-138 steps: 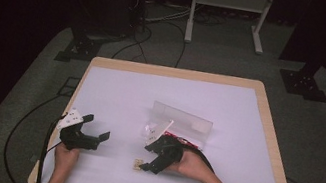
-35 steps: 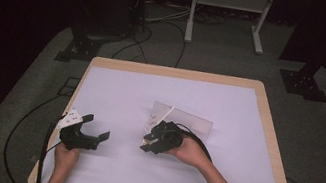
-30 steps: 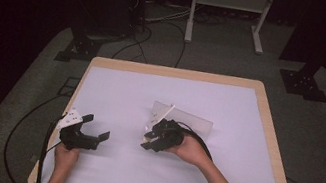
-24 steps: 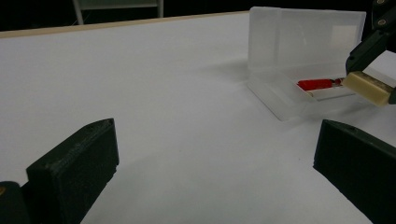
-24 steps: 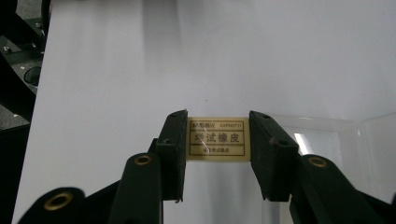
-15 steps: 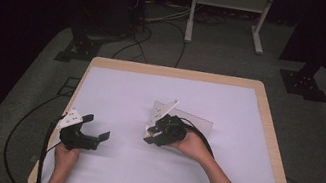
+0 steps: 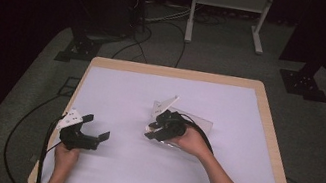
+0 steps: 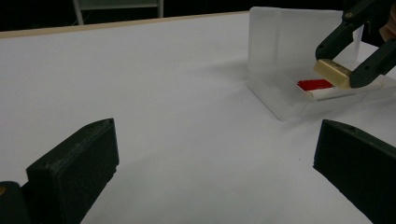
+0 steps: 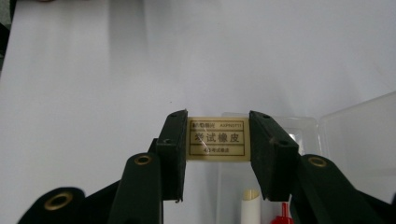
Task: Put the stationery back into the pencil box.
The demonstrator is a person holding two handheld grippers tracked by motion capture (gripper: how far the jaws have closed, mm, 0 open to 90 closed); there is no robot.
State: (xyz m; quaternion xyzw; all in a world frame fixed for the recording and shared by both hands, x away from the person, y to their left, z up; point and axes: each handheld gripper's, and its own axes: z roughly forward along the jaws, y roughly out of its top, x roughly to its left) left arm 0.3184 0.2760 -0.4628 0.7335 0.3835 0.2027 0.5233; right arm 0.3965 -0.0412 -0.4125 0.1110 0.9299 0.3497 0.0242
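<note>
Clamped in the right gripper (image 9: 217,154), the eraser (image 9: 218,138) has travelled from the table to the clear case (image 8: 285,100) at frame centre; release comes next. The left gripper (image 8: 219,163) rests with jaws apart.

High view overlooks the table (image 7: 103,73); gripper views skim it closely.

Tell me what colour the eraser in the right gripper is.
Cream eraser with dark print, clearest in the right gripper view.
</note>
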